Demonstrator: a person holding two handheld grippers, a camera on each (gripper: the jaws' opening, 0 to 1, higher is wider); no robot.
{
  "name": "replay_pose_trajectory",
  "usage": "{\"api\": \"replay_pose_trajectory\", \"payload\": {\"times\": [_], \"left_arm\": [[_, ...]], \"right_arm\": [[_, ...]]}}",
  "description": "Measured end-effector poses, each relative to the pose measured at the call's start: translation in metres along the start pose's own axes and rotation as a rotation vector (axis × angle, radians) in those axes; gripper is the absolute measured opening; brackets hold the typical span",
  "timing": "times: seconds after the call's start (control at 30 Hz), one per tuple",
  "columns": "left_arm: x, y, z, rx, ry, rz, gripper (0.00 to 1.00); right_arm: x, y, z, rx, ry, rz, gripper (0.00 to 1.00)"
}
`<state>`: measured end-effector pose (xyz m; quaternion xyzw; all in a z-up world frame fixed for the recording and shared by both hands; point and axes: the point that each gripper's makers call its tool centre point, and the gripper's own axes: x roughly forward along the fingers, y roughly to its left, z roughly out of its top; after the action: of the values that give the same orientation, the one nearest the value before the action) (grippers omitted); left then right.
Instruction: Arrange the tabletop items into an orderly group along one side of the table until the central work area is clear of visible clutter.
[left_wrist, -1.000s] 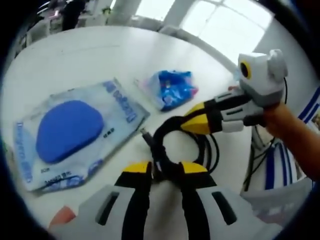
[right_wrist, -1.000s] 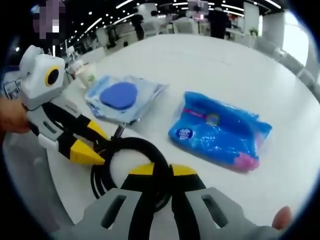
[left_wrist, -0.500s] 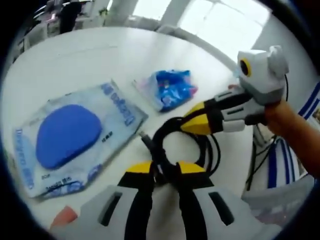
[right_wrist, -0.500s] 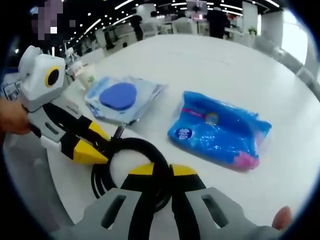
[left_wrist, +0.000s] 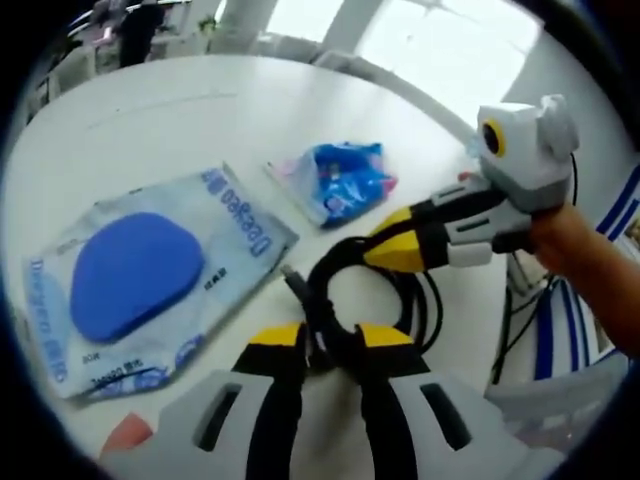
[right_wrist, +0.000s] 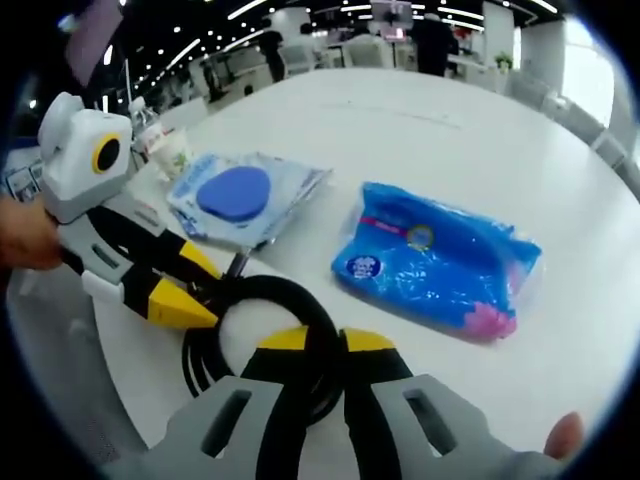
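Cable (left_wrist: 330, 270) black. Counter (right_wrist: 470, 130) white. Pouch (left_wrist: 140, 285) pale blue, solid blue oval (blue lettering). Bag (right_wrist: 440, 260) bright blue, pink corner. Fingers (left_wrist: 275, 345) black, yellow-tipped. Sleeve (left_wrist: 545, 345) blue-and-white striped.

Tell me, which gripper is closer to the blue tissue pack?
Right. The right gripper holds the cable just beside the tissue pack; the left gripper grips the cable's far side.

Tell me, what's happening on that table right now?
Both grippers, left and right, shut on the black cable coil. Blue tissue pack and wipes pouch lie flat nearby. Nothing blocking.
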<state>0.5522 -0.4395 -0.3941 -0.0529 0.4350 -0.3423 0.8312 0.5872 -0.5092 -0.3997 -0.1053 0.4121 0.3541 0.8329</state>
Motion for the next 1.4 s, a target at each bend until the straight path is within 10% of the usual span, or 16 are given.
{"api": "replay_pose_trajectory", "payload": {"times": [1.4], "left_arm": [[-0.007, -0.012, 0.000, 0.017, -0.011, -0.041, 0.51]], "right_arm": [[-0.002, 0.006, 0.005, 0.003, -0.026, -0.012, 0.33]]}}
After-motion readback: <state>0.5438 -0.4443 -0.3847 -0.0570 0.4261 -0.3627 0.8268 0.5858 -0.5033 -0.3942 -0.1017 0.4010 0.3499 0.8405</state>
